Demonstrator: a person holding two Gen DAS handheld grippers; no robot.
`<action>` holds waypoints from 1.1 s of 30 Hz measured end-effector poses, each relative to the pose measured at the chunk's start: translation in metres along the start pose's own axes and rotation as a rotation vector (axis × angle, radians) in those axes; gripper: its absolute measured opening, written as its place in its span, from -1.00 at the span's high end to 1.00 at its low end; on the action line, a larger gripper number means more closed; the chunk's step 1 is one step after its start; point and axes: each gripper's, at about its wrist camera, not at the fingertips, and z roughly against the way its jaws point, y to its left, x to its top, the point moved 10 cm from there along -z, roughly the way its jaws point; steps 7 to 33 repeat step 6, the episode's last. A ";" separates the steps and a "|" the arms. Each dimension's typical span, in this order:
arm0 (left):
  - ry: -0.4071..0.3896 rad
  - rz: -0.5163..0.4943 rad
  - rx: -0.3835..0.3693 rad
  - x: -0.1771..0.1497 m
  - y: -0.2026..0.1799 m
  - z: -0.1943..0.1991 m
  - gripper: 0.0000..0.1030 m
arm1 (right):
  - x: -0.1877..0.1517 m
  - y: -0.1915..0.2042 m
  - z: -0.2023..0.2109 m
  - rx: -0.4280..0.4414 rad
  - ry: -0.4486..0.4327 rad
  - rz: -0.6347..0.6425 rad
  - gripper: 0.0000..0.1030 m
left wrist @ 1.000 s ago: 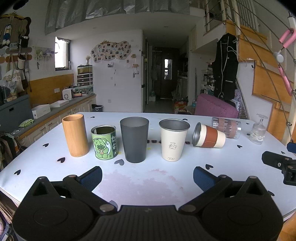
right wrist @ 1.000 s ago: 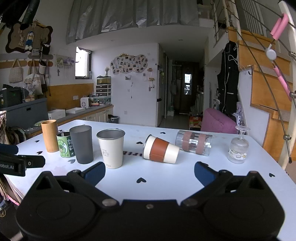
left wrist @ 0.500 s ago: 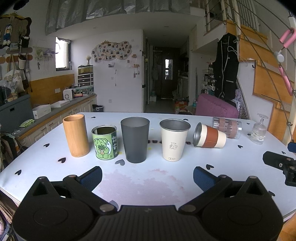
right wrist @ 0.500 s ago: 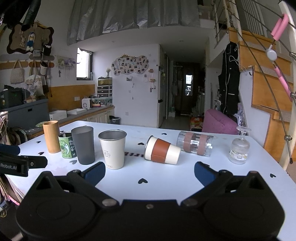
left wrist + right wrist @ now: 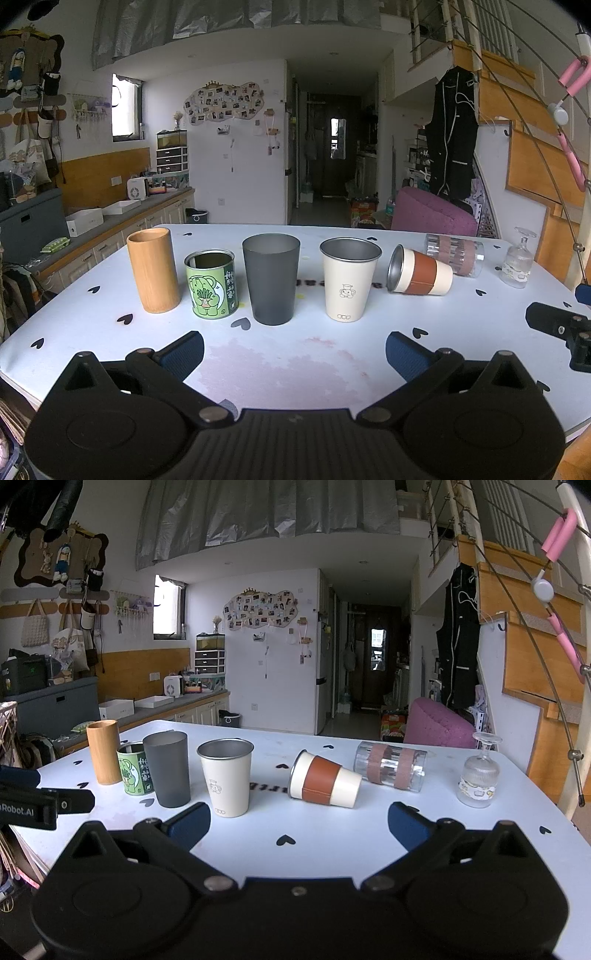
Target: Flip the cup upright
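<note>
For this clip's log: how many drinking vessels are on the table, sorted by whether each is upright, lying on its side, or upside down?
Upright: 4 (bamboo cup, green tin, dark grey tumbler, cream steel cup)
On its side: 2 (cup with brown sleeve, clear glass with brown bands)
Upside down: 1 (stemmed glass)
Total: 7

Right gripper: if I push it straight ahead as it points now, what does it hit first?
Probably the tipped cup with the brown sleeve, lying on its side just ahead of the open right gripper. The cream steel cup stands left of that line. Depth is uncertain.
</note>
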 end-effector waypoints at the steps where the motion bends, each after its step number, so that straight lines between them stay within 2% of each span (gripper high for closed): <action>1: 0.000 0.000 0.002 0.001 0.000 0.000 -1.00 | 0.000 0.001 0.000 -0.001 0.000 0.000 -1.00; 33: -0.001 -0.001 0.010 0.001 0.002 0.000 -1.00 | 0.001 0.003 0.002 -0.001 0.000 -0.001 -1.00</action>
